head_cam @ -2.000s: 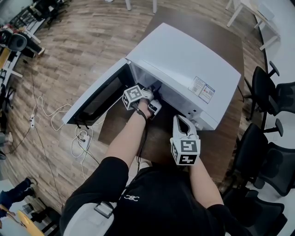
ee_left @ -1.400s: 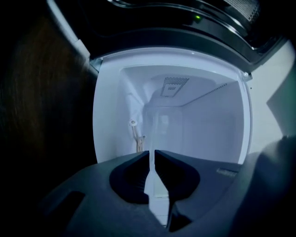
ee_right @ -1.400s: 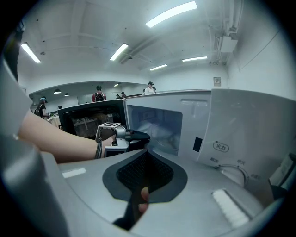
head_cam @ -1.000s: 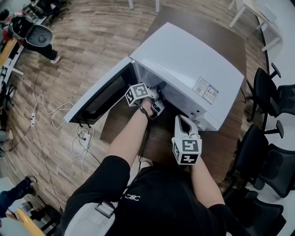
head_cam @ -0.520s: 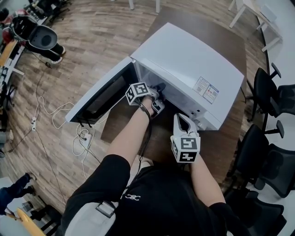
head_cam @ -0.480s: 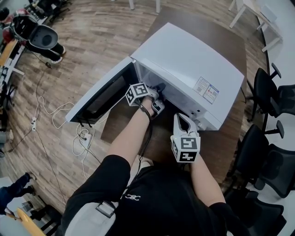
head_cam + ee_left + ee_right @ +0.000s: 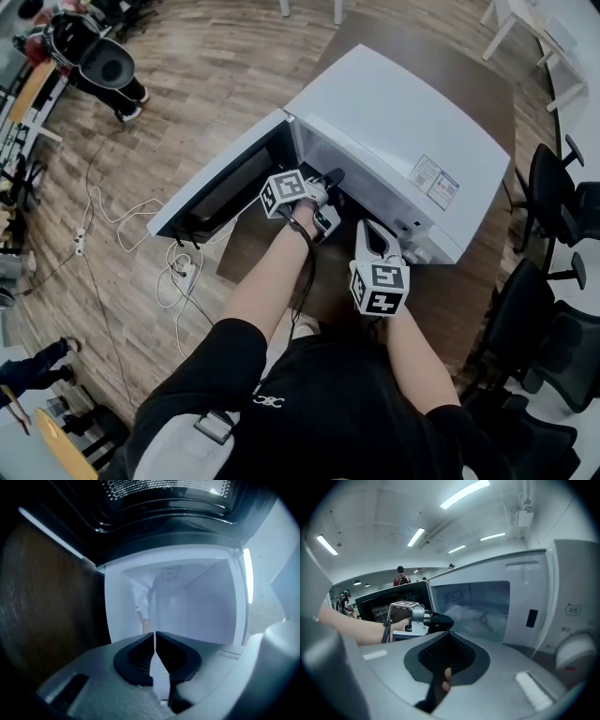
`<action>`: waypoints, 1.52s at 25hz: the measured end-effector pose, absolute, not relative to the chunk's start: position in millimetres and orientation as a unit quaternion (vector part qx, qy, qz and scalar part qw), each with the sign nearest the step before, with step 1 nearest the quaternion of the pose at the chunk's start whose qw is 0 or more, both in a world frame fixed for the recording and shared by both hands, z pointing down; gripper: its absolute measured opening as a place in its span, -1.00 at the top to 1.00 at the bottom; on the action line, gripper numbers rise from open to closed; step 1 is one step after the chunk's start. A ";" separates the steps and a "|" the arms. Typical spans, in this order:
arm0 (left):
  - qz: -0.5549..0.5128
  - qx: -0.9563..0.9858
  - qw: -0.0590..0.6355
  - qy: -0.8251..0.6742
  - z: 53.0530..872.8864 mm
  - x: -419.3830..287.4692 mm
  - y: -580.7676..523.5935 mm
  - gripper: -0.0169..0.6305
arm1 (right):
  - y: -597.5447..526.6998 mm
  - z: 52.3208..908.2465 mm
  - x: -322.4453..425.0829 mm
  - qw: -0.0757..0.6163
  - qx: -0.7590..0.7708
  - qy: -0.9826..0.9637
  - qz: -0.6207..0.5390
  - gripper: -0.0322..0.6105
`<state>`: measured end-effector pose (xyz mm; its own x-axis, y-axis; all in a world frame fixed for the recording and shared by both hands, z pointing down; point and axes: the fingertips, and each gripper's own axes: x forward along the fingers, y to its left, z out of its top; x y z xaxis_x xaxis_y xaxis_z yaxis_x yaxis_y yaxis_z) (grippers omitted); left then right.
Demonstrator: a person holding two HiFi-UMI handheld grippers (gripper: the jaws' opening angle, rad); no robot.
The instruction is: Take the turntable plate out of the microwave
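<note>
The white microwave [image 7: 394, 122] stands on a dark table [image 7: 459, 281] with its door [image 7: 225, 183] swung open to the left. Inside the cavity lies the clear glass turntable plate [image 7: 483, 618]. My left gripper [image 7: 330, 180] reaches into the opening. In the right gripper view the left gripper [image 7: 449, 619] has its dark tips on the plate's near rim. In its own view the left gripper [image 7: 154, 637] shows only a thin slit between the jaws, and the glass there is hard to make out. My right gripper [image 7: 367, 230] is shut and empty in front of the control panel.
Black office chairs [image 7: 553, 187] stand at the table's right side. Cables and a power strip [image 7: 183, 272] lie on the wooden floor at the left. The open door blocks the left side of the opening. People stand far off in the room [image 7: 399, 576].
The head camera has shifted, so the microwave sits further right in the picture. The left gripper stays in the opening. The right gripper has edged closer to the microwave's front.
</note>
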<state>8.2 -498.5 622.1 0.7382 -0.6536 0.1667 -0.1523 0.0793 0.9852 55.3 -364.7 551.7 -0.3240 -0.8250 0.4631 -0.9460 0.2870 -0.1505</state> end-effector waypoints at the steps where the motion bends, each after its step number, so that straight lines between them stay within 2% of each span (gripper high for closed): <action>1: -0.190 0.654 0.665 -0.307 618.1 8.3 -497.7 0.89 | -367.2 553.2 53.8 0.141 0.563 -0.787 0.207 0.88; 4: -0.191 0.652 0.668 -0.303 613.5 8.7 -494.1 0.90 | -375.7 559.2 49.0 0.081 0.560 -0.784 0.256 0.83; 9: -0.187 0.653 0.673 -0.293 607.9 14.7 -487.6 0.90 | -397.2 577.9 50.7 -0.095 0.527 -0.720 0.441 0.50; 14: -0.180 0.656 0.675 -0.286 605.0 18.0 -484.8 0.91 | -421.0 594.8 61.9 -0.201 0.529 -0.635 0.525 0.42; 28: -0.169 0.660 0.684 -0.261 609.4 7.7 -494.0 0.91 | -469.3 612.2 80.7 -0.302 0.559 -0.551 0.541 0.44; 33: -0.168 0.662 0.686 -0.252 612.7 6.8 -494.2 0.91 | -478.3 620.2 73.9 -0.287 0.562 -0.558 0.539 0.58; 38: -0.164 0.669 0.683 -0.245 613.8 5.8 -493.2 0.91 | -487.6 621.3 68.3 -0.259 0.573 -0.583 0.515 0.54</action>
<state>5.8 -493.2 613.8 0.8263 -0.5512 0.1156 -0.1039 0.0526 0.9932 68.3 -487.6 621.3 -0.2101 -0.9344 0.2877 -0.4009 -0.1860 -0.8970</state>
